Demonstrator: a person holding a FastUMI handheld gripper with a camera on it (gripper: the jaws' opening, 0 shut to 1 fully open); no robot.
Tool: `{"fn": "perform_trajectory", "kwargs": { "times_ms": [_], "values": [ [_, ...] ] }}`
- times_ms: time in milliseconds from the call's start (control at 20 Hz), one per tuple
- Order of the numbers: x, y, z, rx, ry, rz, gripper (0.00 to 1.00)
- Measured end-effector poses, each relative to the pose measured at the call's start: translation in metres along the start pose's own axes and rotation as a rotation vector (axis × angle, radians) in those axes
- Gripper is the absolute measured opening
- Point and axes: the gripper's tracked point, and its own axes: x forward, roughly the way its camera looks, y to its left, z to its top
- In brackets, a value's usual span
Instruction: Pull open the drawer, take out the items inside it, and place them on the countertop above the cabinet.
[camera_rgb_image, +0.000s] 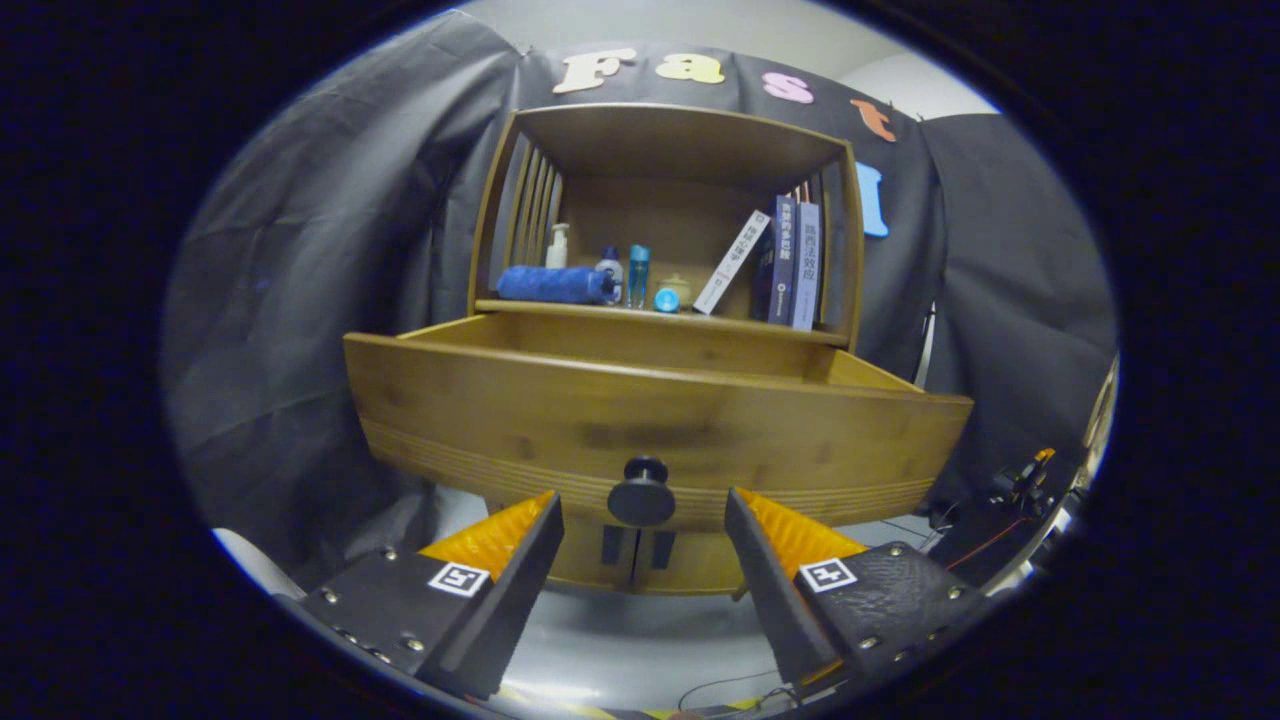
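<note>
A: Your gripper (642, 520) at lower centre, fingers apart, clamped on nothing? The round black knob (641, 490) sits between the tips, untouched

B: Yes. The drawer (650, 425) runs left to right across mid-frame, already pulled out, smooth bamboo; its inside is hidden, so go up and over the front edge toward the countertop (660, 316)

Square black-and-white marker tags sit on the gripper (642, 510), one atop each black finger. Far back on the countertop, the upright and leaning book spines (790, 262) carry print, too small to read.
</note>
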Motion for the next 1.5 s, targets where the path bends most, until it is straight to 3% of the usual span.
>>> {"fn": "perform_trajectory", "kwargs": {
  "times_ms": [400, 700, 900, 1500],
  "values": [
    [0.012, 0.005, 0.004, 0.066, -0.033, 0.014, 0.97],
    [0.053, -0.007, 0.012, 0.155, -0.042, -0.051, 0.97],
    [0.063, 0.002, 0.019, 0.213, -0.065, -0.025, 0.98],
    [0.13, 0.0, 0.038, 0.217, -0.139, -0.001, 0.98]
  ]
}}
